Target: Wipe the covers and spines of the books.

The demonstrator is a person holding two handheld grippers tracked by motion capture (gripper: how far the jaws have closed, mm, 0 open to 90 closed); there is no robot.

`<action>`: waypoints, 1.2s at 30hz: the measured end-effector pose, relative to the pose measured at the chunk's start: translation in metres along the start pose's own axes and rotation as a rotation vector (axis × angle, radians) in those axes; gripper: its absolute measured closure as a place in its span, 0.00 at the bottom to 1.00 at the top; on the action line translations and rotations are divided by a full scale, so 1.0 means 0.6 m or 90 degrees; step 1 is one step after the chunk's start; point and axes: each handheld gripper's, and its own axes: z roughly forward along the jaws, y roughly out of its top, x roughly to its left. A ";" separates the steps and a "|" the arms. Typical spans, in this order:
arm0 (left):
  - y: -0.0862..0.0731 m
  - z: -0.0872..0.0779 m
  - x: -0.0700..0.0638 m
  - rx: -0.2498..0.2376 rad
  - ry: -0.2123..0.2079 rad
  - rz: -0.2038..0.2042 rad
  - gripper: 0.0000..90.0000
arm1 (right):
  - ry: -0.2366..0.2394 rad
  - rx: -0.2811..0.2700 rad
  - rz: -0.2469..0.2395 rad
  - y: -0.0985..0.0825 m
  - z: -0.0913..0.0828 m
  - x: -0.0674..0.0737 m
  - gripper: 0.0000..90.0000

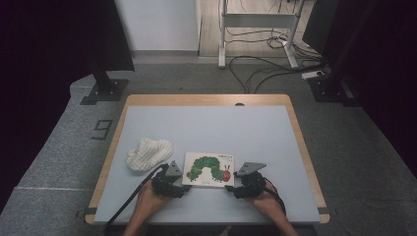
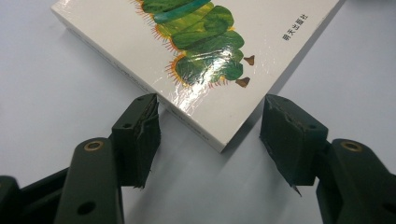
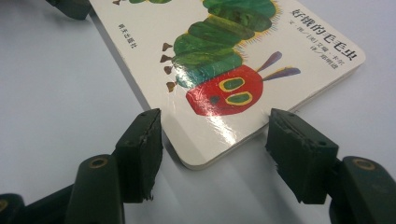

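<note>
1. The table [image 1: 206, 128], a pale blue-grey top with a wooden rim, carries everything; the work sits near its front edge, close to the person.
2. The picture book [image 1: 208, 169] lies flat there, cover up, a green caterpillar with a red head across its white front. It rests between the two hands, its spine side toward the left one.
3. A white knitted cloth [image 1: 149, 153] lies bunched just beside the book's left, apart from it and out of the way.
4. The left gripper [image 2: 210, 130] faces the book's near left corner. Its jaws stand apart with the corner between them; the left pad is just beside the spine edge, the right pad clear of the book.
5. The right gripper [image 3: 215, 140] faces the rounded near right corner below the caterpillar's red head. Its jaws also stand apart, straddling that corner, with neither pad pressing on it.
6. The step in hand looks like taking the book by both near corners. To do it well, each pair of jaws should probably slide further on so the pads meet board rather than the rounded tip, and both should close evenly, since the glossy cover may slip or the book swivel if one side bites first.
</note>
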 end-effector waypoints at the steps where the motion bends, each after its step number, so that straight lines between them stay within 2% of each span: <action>1: 0.003 0.002 0.002 0.001 0.004 -0.001 0.42 | -0.003 -0.001 0.003 0.001 0.002 -0.002 0.40; 18: 0.038 0.030 0.044 -0.003 0.025 -0.010 0.43 | -0.021 -0.003 0.024 0.026 0.023 -0.059 0.46; 27: 0.048 0.038 0.057 -0.002 0.031 -0.011 0.44 | -0.026 -0.005 0.029 0.034 0.032 -0.077 0.48; 36: 0.052 0.041 0.065 0.000 0.036 -0.012 0.44 | -0.030 -0.004 0.031 0.039 0.037 -0.083 0.48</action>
